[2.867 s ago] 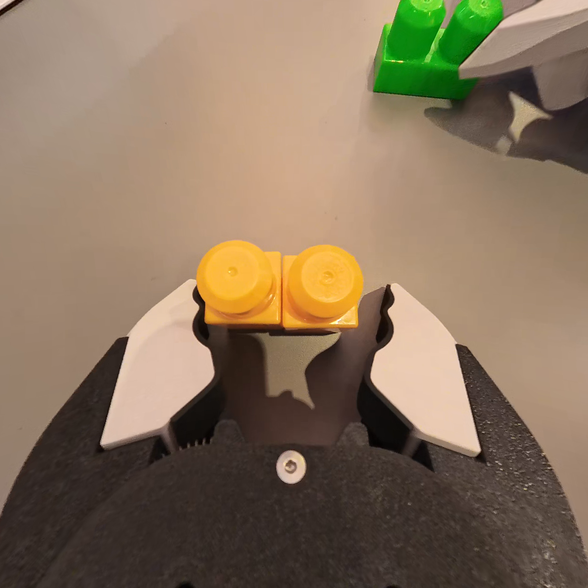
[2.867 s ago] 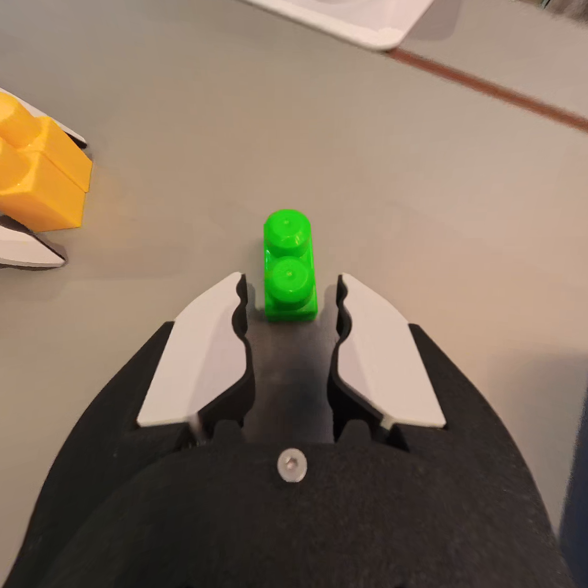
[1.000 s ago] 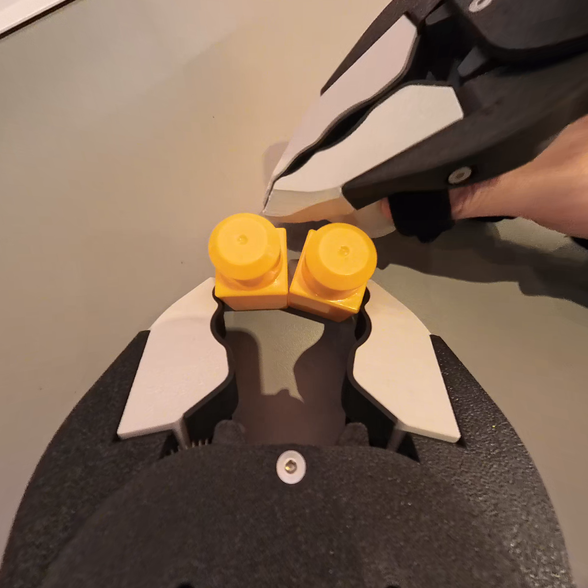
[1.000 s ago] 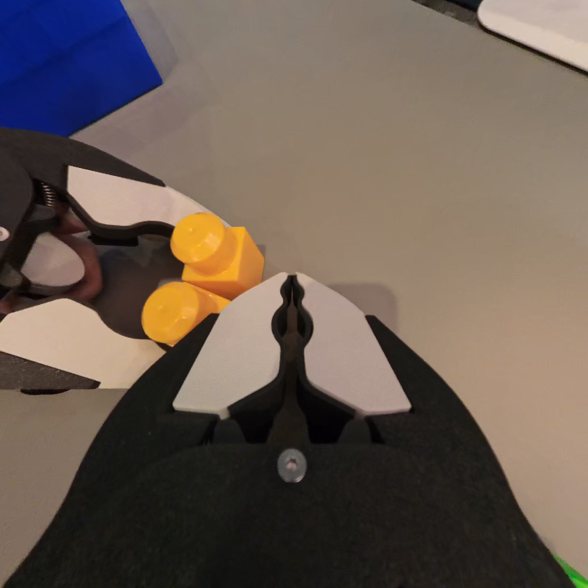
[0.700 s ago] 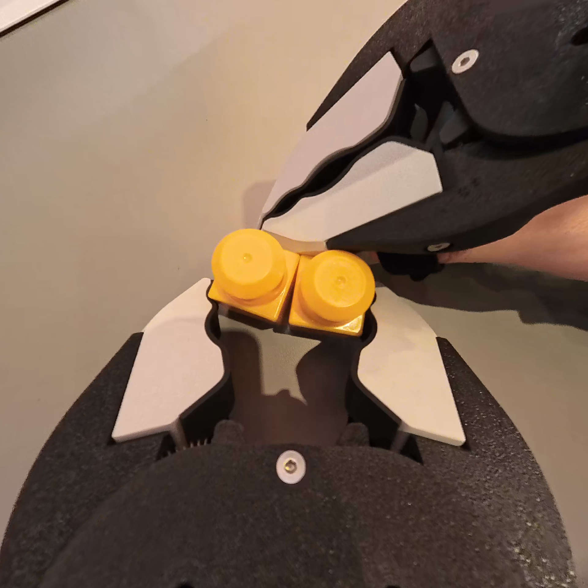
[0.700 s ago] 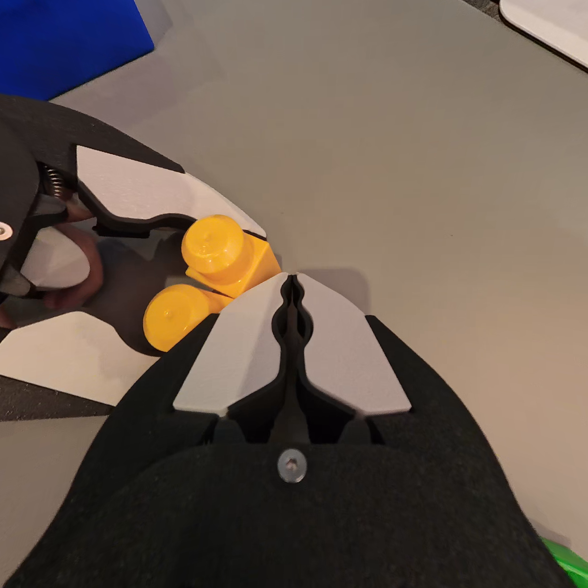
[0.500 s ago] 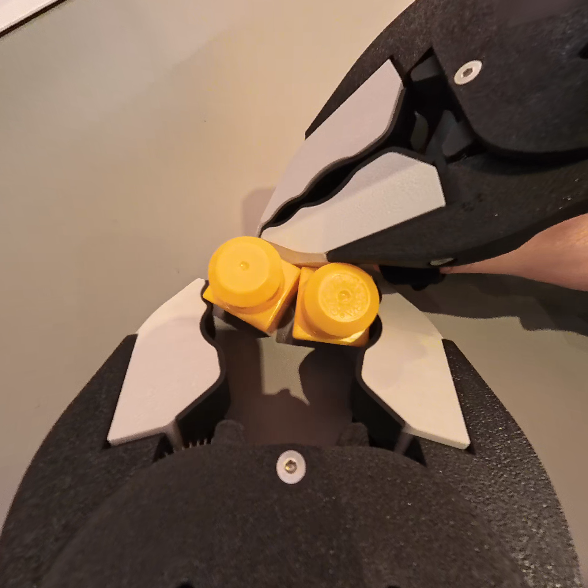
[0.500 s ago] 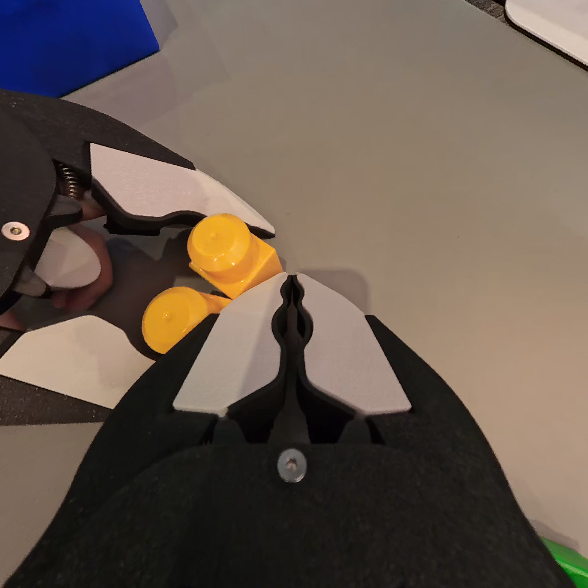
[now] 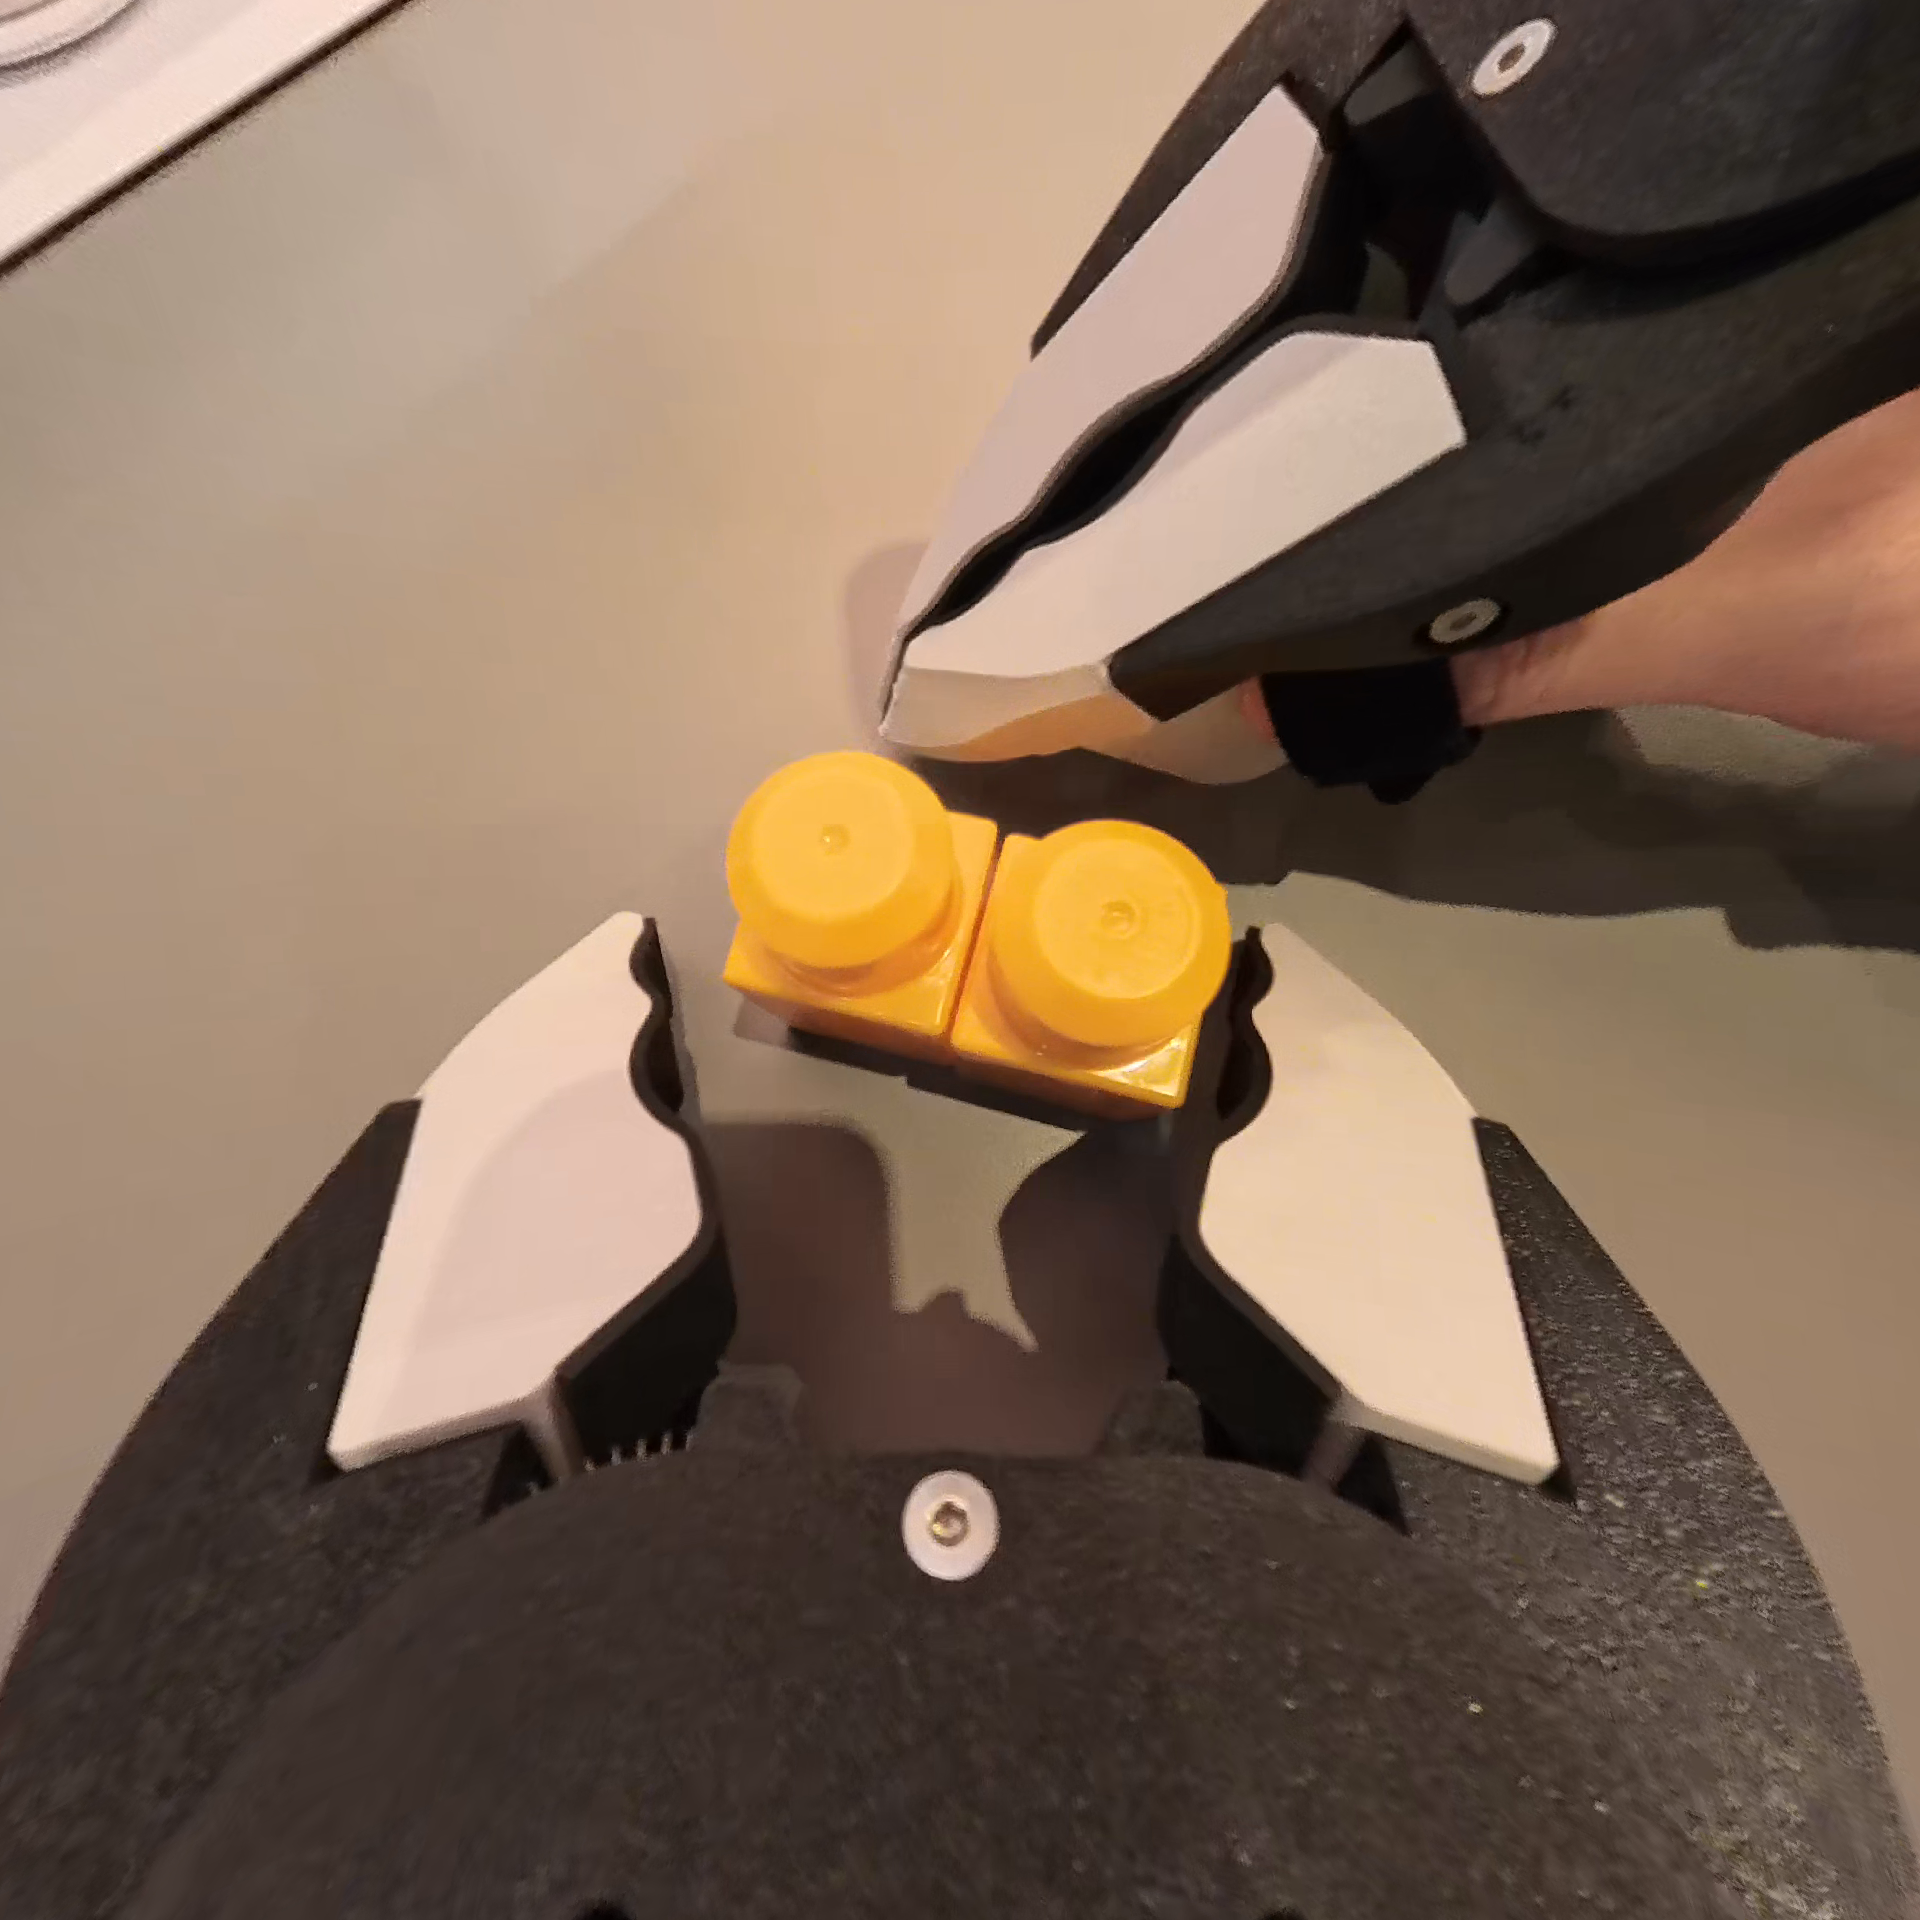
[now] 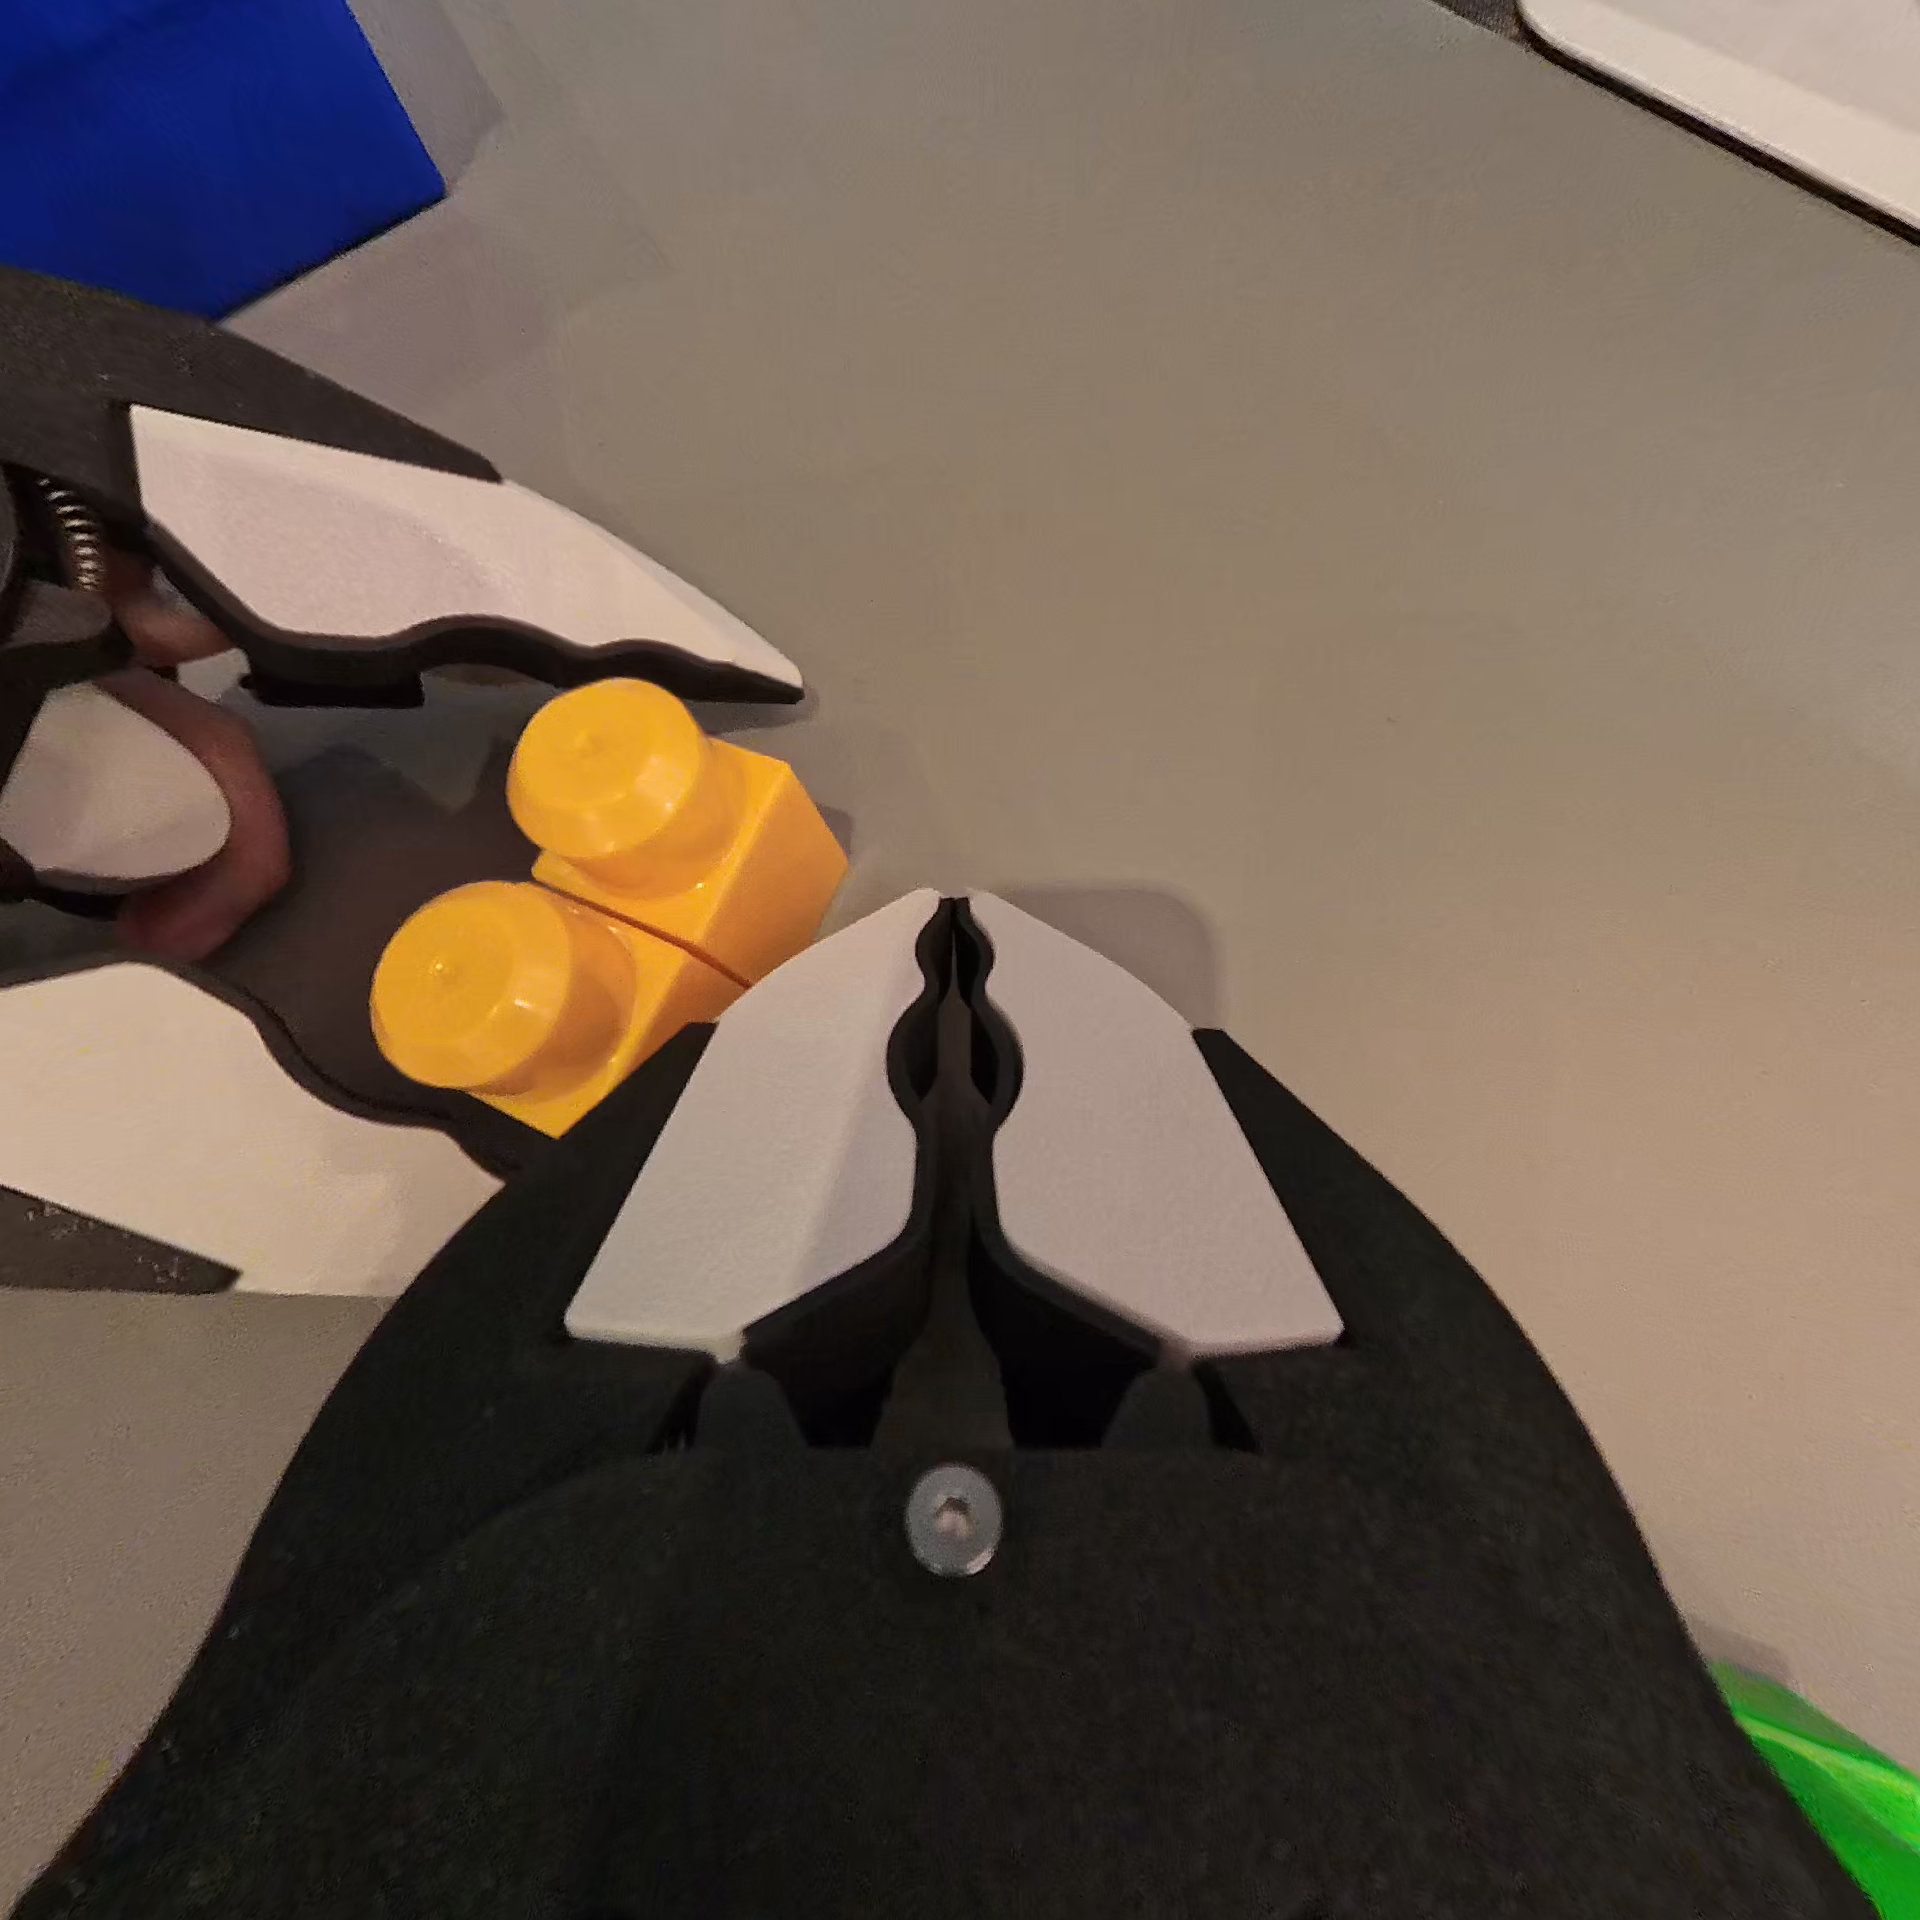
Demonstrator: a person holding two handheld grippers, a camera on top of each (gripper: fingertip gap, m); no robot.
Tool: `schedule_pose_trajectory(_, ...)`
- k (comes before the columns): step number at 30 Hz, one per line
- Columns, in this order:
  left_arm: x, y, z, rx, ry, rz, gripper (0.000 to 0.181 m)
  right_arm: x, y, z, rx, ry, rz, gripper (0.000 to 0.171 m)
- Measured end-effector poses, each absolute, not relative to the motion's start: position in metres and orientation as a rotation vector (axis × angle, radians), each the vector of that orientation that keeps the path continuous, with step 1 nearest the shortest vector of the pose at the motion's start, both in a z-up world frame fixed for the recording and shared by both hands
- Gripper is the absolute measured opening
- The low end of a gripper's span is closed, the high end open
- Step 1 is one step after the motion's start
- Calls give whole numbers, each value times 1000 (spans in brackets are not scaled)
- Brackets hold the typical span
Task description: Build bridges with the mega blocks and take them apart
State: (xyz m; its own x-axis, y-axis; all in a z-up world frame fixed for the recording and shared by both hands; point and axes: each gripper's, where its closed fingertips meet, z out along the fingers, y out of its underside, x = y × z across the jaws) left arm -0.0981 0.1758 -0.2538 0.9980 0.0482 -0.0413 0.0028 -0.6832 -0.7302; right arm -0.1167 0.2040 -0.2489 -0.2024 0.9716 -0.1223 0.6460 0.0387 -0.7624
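Observation:
Two yellow one-stud mega blocks, the left block (image 9: 842, 914) and the right block (image 9: 1091, 966), stand side by side and flush on the grey table. They sit between the fingers of my open left gripper (image 9: 945, 940). Its right finger touches the right block and its left finger stands a little apart from the left block. My right gripper (image 10: 951, 904) is shut and empty. Its tip (image 9: 904, 707) rests on the table just behind the blocks. The right wrist view shows the blocks (image 10: 623, 790) to the left of its tip, between the left gripper's fingers (image 10: 416, 561).
A blue object (image 10: 156, 125) stands at the far left in the right wrist view. A white board (image 10: 1766, 83) lies at the far right. A green thing (image 10: 1829, 1808) shows at the near right edge. A white sheet (image 9: 104, 104) lies at the far left corner of the left wrist view.
The two blocks were askew and apart; now they stand flush in a row. The shut right gripper pressed against them, then drew back a little. The left gripper stays open around them.

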Motion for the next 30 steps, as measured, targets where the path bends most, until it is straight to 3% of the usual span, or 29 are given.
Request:
schedule_pose_trajectory(8,-93,178,-258,-2350,37,-10,94,-113,213,-248,-1667,-1855,1037,0)
schedule_pose_trajectory(30,-95,179,-257,-2345,76,-31,89,-111,212,-247,-1665,-1854,1045,0)
